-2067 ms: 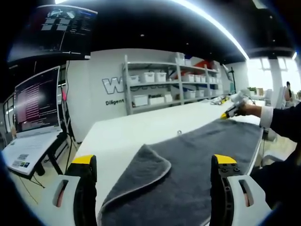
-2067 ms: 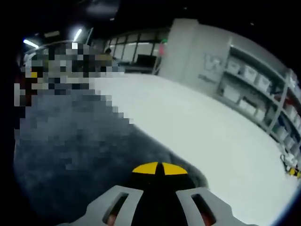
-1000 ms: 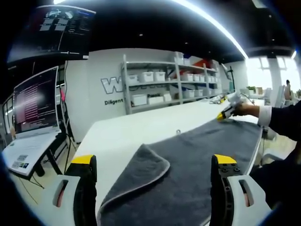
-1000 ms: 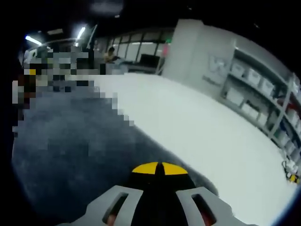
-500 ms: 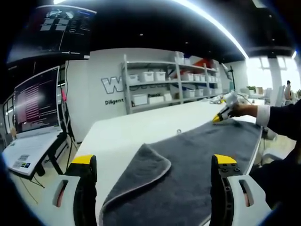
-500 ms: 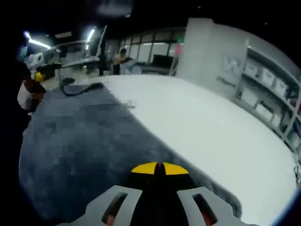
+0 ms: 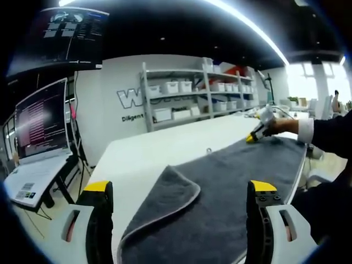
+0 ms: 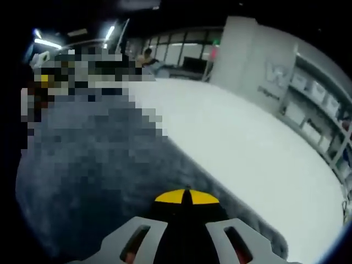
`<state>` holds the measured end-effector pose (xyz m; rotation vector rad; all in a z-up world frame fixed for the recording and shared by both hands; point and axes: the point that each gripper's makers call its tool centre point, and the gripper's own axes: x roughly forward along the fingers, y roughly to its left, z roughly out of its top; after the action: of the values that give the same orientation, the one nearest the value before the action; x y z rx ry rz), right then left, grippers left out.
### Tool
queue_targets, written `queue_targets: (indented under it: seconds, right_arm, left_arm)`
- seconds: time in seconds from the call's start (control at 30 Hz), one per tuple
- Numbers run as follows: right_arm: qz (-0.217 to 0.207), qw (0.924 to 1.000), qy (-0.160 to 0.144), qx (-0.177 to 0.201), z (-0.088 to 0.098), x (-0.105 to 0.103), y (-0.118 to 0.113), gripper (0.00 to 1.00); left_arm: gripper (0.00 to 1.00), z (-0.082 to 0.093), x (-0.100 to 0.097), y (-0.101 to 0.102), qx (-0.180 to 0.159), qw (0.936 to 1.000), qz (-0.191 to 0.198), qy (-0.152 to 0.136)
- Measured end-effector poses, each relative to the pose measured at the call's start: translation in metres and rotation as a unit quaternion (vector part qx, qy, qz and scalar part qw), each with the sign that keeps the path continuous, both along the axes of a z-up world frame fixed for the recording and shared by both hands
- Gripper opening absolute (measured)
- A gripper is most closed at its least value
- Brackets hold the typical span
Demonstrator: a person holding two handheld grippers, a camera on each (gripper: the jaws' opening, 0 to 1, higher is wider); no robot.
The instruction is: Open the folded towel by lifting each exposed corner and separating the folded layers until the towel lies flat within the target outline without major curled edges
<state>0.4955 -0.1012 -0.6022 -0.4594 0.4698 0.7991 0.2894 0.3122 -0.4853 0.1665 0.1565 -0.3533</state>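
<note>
The grey towel (image 7: 231, 187) runs lengthwise away from the left gripper (image 7: 179, 190), whose jaws stand apart. The right gripper (image 8: 187, 193) looks clenched, maybe on the towel's edge.

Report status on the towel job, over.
Left gripper open, hovering over the near folded corner. Right gripper shut at the far edge of the grey towel. Towel on the white table, near corner curled over.
</note>
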Motion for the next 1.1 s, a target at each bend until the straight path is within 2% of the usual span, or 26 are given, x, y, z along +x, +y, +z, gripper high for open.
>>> queue_targets:
  seconds: [0.43, 0.53, 0.73, 0.93, 1.1]
  right_arm:
    - [-0.004, 0.9993, -0.032, -0.019, 0.001, 0.003, 0.000, 0.00]
    - [-0.010, 0.9987, -0.042, -0.027, 0.006, 0.004, -0.005, 0.07]
    - [-0.016, 0.9989, -0.043, -0.006, 0.022, -0.013, -0.019, 0.07]
    - [-0.013, 0.9992, -0.036, -0.006, 0.026, -0.029, -0.032, 0.05]
    - [-0.020, 0.9996, -0.018, 0.004, 0.027, -0.041, -0.045, 0.00]
  left_arm:
    - [1.00, 0.000, -0.001, 0.000, 0.003, 1.0000, 0.001, 0.000]
    - [1.00, 0.001, 0.000, 0.000, 0.002, 1.0000, 0.001, -0.001]
    - [1.00, 0.001, -0.001, 0.000, 0.002, 1.0000, 0.001, -0.001]
    - [1.00, 0.002, -0.002, -0.001, 0.002, 1.0000, 0.001, -0.003]
    - [1.00, 0.001, -0.001, -0.002, 0.004, 1.0000, 0.000, -0.001]
